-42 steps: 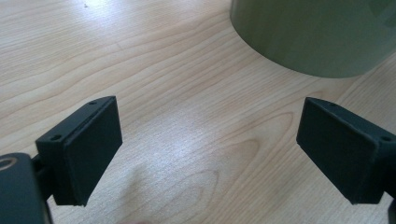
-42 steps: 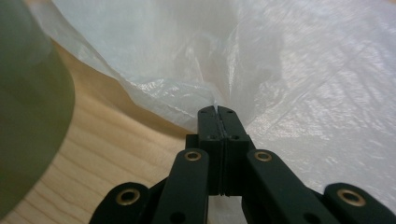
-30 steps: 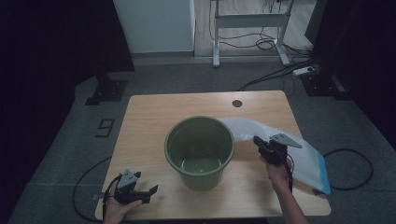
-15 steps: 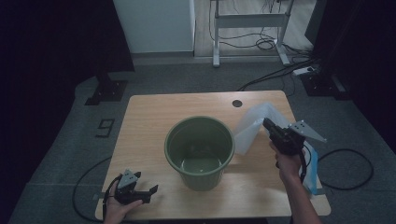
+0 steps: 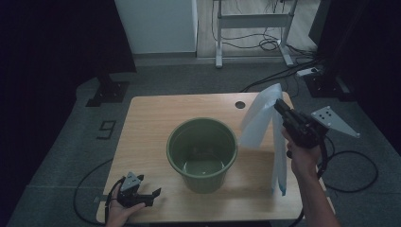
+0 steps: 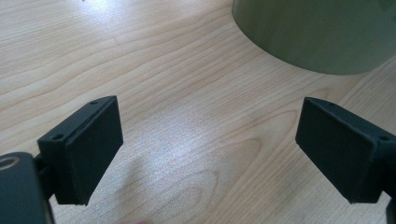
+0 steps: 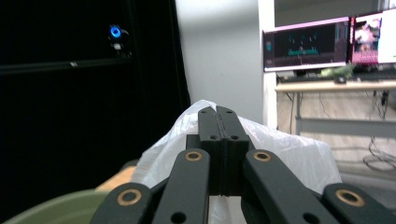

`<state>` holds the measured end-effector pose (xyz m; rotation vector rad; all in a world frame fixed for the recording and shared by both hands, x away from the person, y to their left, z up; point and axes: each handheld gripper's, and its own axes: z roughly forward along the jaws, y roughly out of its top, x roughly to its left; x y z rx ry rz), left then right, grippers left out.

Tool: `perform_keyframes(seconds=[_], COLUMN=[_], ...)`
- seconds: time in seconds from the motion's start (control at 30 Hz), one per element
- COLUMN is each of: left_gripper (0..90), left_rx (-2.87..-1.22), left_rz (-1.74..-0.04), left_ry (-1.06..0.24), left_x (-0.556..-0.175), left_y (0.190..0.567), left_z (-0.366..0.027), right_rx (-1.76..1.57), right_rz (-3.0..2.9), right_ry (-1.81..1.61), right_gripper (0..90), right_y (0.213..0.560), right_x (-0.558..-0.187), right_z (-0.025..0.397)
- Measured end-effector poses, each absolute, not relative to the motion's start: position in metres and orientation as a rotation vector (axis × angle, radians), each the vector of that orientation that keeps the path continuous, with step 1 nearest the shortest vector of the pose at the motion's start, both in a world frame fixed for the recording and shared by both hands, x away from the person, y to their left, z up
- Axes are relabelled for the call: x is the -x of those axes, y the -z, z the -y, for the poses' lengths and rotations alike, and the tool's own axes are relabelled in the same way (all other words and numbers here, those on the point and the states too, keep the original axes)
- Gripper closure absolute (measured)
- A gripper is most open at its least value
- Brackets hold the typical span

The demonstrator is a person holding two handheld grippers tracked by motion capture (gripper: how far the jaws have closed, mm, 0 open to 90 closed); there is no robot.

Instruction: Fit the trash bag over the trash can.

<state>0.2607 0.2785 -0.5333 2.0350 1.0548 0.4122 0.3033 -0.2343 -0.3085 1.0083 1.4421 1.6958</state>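
Observation:
A green bucket [image 5: 202, 152] stands upright in the middle of the wooden table [image 5: 151, 118], and its wall [image 6: 317, 32] rises at the top of the left gripper view. My right gripper [image 5: 279, 106] is raised to the bucket's right, shut on a white plastic bag [image 5: 257, 120] that hangs from it down to the table. In the right gripper view the jaws [image 7: 218, 116] are pressed together with the bag [image 7: 299, 154] bunched behind them. My left gripper [image 5: 153, 195] rests open at the table's front left corner, with bare wood between its pads [image 6: 88, 144].
A round cable hole [image 5: 240, 104] sits near the table's far edge. Cables [image 5: 350, 156] trail on the floor to the right. A white desk frame [image 5: 250, 23] stands behind the table, and monitors [image 7: 327, 42] are lit across the room.
My right gripper has risen and moved toward the far side, lifting the white bag from flat on the table until it hangs. The left gripper has stayed put.

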Motion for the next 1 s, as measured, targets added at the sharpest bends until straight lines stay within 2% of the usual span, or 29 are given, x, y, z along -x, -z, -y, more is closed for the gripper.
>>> perform_keyframes(seconds=[0.3,0.53,0.83,1.0], left_gripper=[7.0,7.0,7.0,7.0], left_rx=[-2.04,-2.036,-2.036,-2.042], left_rz=[-1.055,-1.055,-1.055,-1.052], left_ry=[-0.403,-0.399,-0.398,-0.397], left_x=[-0.261,-0.261,-0.261,-0.262], left_y=[0.535,0.535,0.535,0.535], left_z=[-0.278,-0.278,-0.279,-0.277], right_rx=[-0.891,-0.848,-0.836,-0.822], right_rz=[-1.424,-1.421,-1.496,-1.605], right_ry=[-1.734,-1.777,-1.806,-1.776], right_gripper=[89.1,89.1,89.1,89.0], right_y=[0.267,0.254,0.268,0.302], right_x=[-0.291,-0.286,-0.285,-0.28], right_z=[0.218,0.202,0.181,0.158])
